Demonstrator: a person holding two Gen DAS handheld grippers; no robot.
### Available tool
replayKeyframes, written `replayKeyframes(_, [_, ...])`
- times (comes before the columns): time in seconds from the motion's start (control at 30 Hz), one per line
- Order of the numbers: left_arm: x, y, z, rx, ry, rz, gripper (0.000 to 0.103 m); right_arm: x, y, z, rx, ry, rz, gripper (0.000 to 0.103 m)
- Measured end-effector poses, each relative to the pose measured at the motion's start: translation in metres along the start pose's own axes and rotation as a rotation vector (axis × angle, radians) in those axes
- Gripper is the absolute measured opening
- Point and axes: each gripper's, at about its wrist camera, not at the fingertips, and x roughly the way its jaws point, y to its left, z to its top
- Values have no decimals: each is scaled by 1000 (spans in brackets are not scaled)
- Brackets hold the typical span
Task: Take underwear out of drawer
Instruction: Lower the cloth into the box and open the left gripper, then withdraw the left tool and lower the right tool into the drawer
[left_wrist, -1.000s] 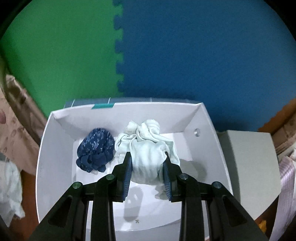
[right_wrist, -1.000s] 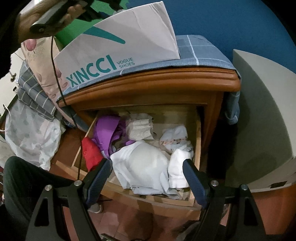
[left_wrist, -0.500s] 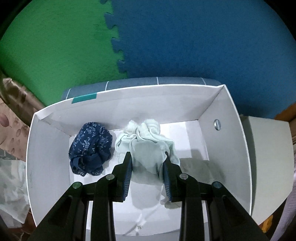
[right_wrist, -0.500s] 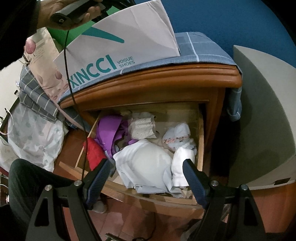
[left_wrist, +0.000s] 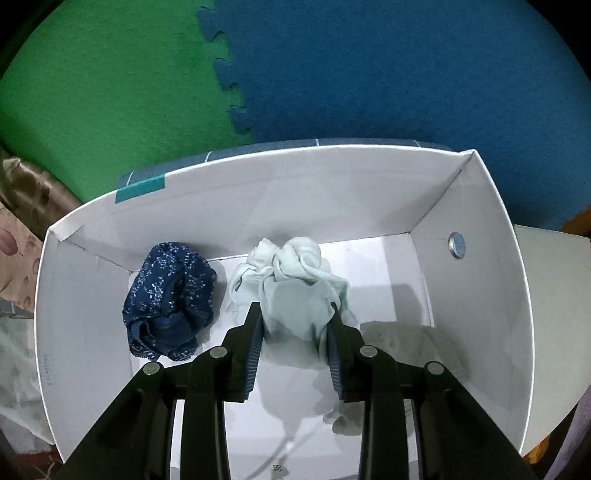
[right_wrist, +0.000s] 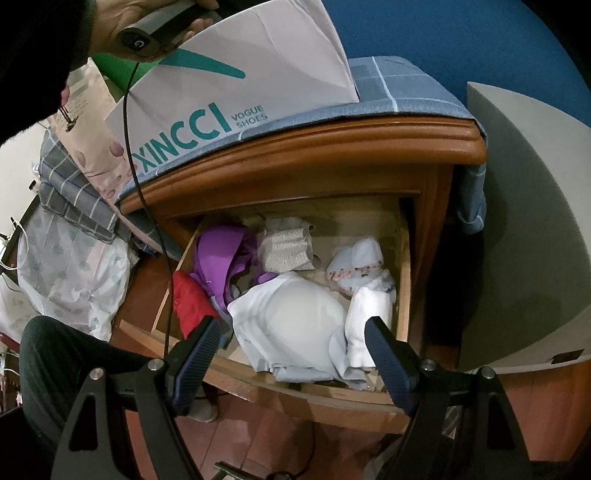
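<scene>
In the left wrist view my left gripper (left_wrist: 294, 321) is inside a white shoe box (left_wrist: 480, 295), its jaws closed partway on pale mint underwear (left_wrist: 295, 284) that hangs over the box floor. Dark blue patterned underwear (left_wrist: 170, 299) lies to its left in the box. In the right wrist view my right gripper (right_wrist: 293, 328) is wide open and empty above the open wooden drawer (right_wrist: 403, 273). The drawer holds white underwear (right_wrist: 295, 314), a purple garment (right_wrist: 221, 254), a red one (right_wrist: 188, 302), a grey one (right_wrist: 288, 247) and small pale blue items (right_wrist: 360, 266).
The shoe box (right_wrist: 236, 85) stands on the blue-checked cloth (right_wrist: 399, 92) covering the wooden nightstand (right_wrist: 332, 155). A grey cabinet (right_wrist: 528, 221) stands right of it. Bedding and bags (right_wrist: 70, 258) lie left. Green and blue foam mats (left_wrist: 332, 74) cover the wall behind.
The left gripper has sunk deeper into the box with the mint underwear, bringing the box closer. The right gripper has edged a little nearer the drawer.
</scene>
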Motion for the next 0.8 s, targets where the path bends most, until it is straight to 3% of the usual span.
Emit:
replayKeyframes(0.17, [1, 1, -1, -2, 1, -8, 30, 2, 1, -1, -5, 11, -5, 83])
replayKeyframes(0.23, [2, 3, 0, -11, 1, -11, 36, 2, 1, -1, -7, 12, -6, 83])
replayKeyframes(0.27, [3, 5, 0, -19, 8, -29, 45, 2, 1, -1, -9, 12, -6, 83])
replayKeyframes(0.3, [4, 6, 0, -25, 18, -31, 72, 2, 1, -1, -10, 12, -8, 83])
replayKeyframes(0.37, [2, 12, -2, -49, 19, -46, 97, 3, 0, 0, -10, 14, -12, 82])
replayKeyframes(0.57, [-36, 33, -15, -73, -29, -127, 97, 5, -2, -3, -11, 18, -40, 83])
replayKeyframes(0.6, [-48, 38, -19, -74, -49, -142, 97, 5, -2, -3, -14, 19, -45, 83])
replayKeyframes(0.73, [-124, 75, -62, -86, -269, -230, 102, 6, -2, -5, -28, 21, -62, 83])
replayKeyframes(0.8, [-162, 99, -102, -81, -437, -266, 102, 8, -2, -7, -37, 29, -73, 82])
